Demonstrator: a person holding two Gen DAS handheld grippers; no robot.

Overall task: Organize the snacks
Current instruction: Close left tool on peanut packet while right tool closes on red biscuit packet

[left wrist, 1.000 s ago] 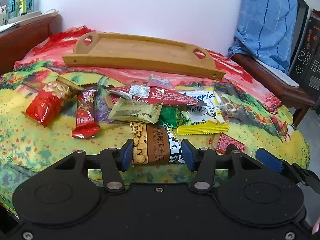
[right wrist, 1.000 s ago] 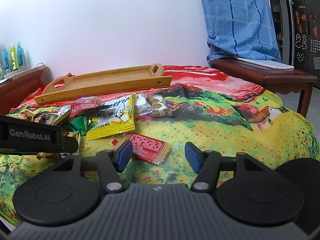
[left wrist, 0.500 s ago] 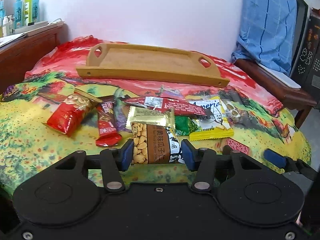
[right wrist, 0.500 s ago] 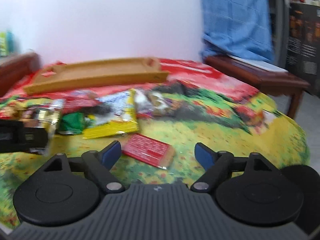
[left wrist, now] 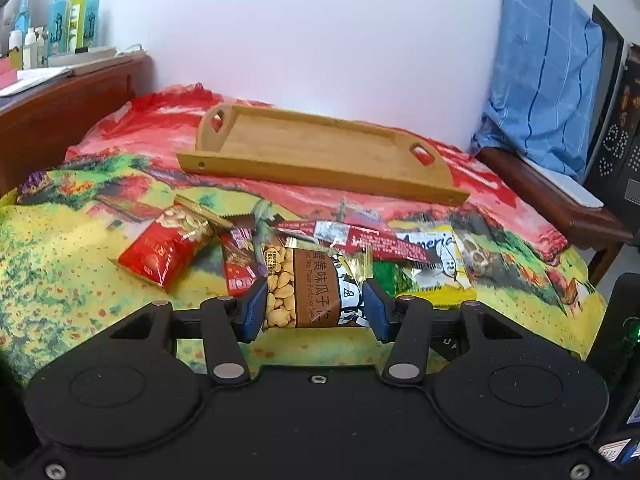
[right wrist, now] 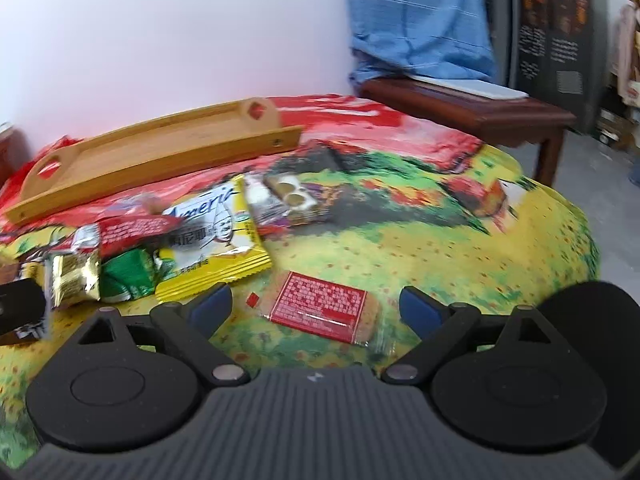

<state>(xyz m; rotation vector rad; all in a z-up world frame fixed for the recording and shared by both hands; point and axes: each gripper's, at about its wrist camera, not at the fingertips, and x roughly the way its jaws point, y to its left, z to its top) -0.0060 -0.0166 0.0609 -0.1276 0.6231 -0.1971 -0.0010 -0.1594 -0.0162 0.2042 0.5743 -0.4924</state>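
Note:
My left gripper (left wrist: 314,311) is shut on a brown sunflower-seed packet (left wrist: 308,282), lifted just above the snack pile. Beyond it lie a red nut bag (left wrist: 168,248), a small red bar (left wrist: 239,264), a long red wrapper (left wrist: 360,240) and a yellow packet (left wrist: 436,264). A bamboo tray (left wrist: 320,156) stands at the back, nothing in it. My right gripper (right wrist: 316,310) is opening wide over a flat red cracker packet (right wrist: 320,306) that lies on the cloth between its jaws, untouched. Left of it are the yellow packet (right wrist: 216,240), a green wrapper (right wrist: 128,272) and the tray (right wrist: 152,152).
A bright floral cloth (left wrist: 60,264) covers the surface. A wooden headboard with bottles (left wrist: 72,20) stands at the left, a dark wooden bench (right wrist: 460,108) with blue fabric (right wrist: 416,20) at the right. The cloth's right side (right wrist: 520,248) drops off toward the floor.
The left gripper rose a little with the seed packet and moved toward the pile. The right gripper's jaws spread much wider and it swung to centre over the red cracker packet.

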